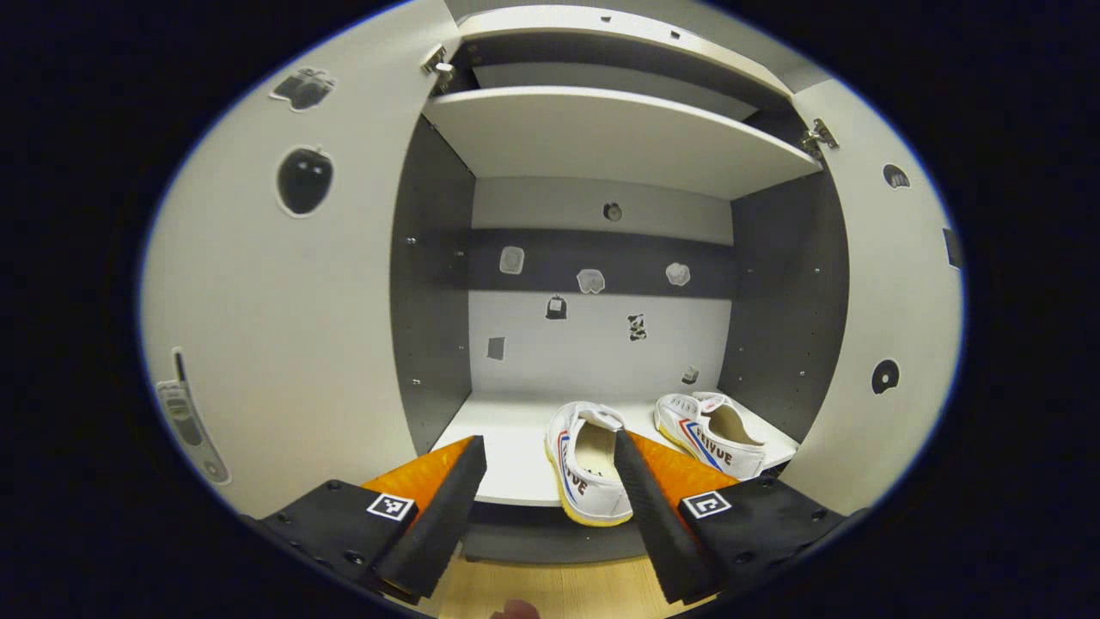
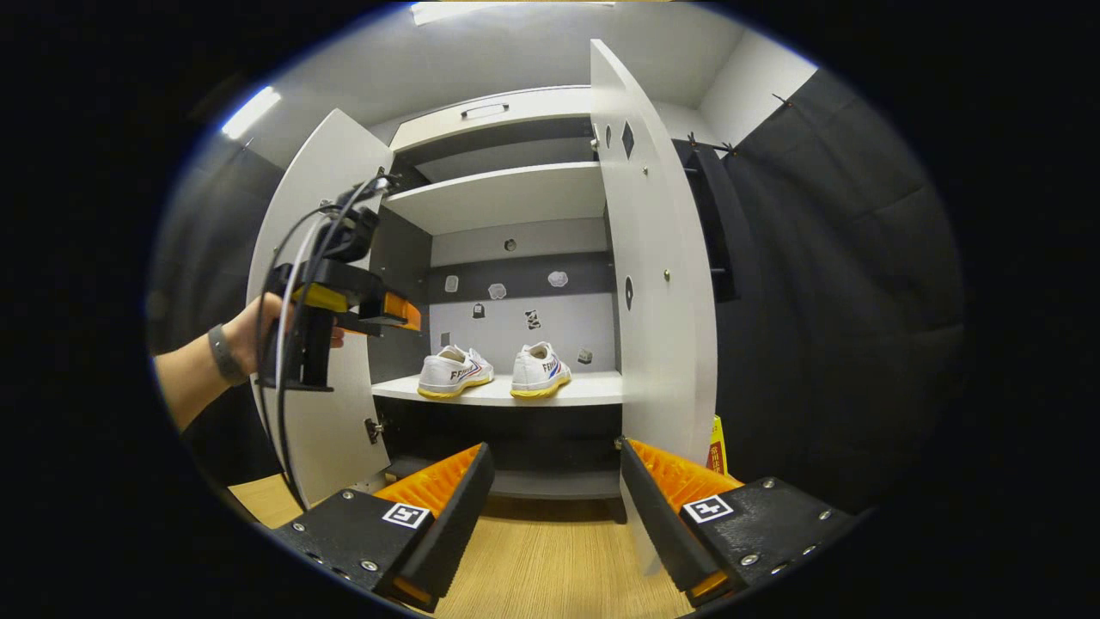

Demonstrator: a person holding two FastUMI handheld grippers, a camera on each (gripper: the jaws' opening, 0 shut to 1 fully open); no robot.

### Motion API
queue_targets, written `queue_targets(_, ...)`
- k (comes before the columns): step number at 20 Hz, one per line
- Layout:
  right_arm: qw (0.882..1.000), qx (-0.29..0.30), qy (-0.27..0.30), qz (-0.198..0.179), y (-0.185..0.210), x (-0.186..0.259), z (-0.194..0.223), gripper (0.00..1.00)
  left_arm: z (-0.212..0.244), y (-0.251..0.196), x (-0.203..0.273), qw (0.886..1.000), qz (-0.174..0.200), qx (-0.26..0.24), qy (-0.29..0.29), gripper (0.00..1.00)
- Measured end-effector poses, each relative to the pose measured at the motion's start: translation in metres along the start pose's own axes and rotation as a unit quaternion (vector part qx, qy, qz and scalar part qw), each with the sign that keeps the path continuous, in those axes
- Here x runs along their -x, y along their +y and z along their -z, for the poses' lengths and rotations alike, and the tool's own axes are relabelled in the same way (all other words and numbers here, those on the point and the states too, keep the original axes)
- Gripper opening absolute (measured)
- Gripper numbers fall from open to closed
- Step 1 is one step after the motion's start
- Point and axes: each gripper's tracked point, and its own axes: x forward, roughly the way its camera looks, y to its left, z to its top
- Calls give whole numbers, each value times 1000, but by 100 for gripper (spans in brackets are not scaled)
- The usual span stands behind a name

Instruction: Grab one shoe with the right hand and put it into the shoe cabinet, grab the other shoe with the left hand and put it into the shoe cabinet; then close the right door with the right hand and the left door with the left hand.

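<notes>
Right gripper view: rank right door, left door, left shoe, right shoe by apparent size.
1. right door, though it stands nearer the camera
2. left door, partly hidden by the left gripper
3. left shoe and right shoe: alike, no ranking

The left gripper view looked from close up straight into the shoe cabinet [image 1: 601, 137]. The right gripper view looked from farther back. Both saw the two shoes [image 2: 490, 371] inside.
</notes>
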Motion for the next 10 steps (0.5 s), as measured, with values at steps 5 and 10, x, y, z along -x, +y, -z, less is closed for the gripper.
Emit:
queue_targets(5, 1000, 1, -7, -8, 7, -3, -4, 92, 21, -1, 74, 999, -2, 8, -45, 99)
queue_targets(10, 1000, -2, -3, -8, 8, -2, -2, 92, 63, -9, 126, 997, 3, 3, -73, 94)
